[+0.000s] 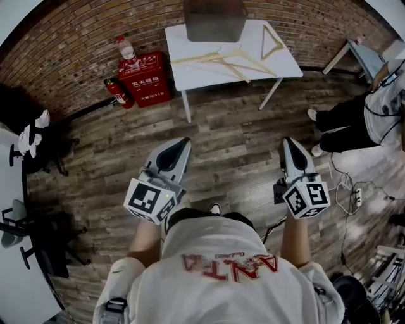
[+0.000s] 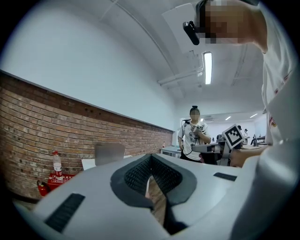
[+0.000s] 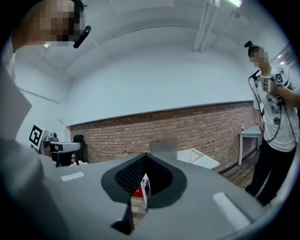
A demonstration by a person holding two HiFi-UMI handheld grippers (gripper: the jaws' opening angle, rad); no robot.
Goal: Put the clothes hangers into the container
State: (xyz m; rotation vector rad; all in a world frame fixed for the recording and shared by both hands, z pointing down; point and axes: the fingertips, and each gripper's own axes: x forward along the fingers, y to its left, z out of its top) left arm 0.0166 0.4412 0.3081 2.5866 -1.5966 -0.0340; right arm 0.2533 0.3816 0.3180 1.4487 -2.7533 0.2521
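Observation:
Several wooden clothes hangers (image 1: 221, 60) lie on a small white table (image 1: 288, 65) by the brick wall, one triangular hanger (image 1: 273, 41) near its right edge. A grey container (image 1: 214, 19) stands at the table's far edge. I stand a few steps back on the wooden floor. My left gripper (image 1: 184, 142) and right gripper (image 1: 288, 140) are held at waist height, pointing toward the table, well short of it. The left gripper (image 2: 150, 158) is shut with nothing in it. The right gripper (image 3: 146, 157) is shut and empty too. The container (image 3: 164, 145) shows beyond the right jaws.
A red fire-equipment box (image 1: 144, 79) with a bottle (image 1: 126, 47) on it and an extinguisher (image 1: 119, 93) stand left of the table. A person (image 1: 361, 120) is at the right by another table (image 1: 370, 57). Cables (image 1: 354, 196) lie on the right floor; black chairs (image 1: 44, 152) stand left.

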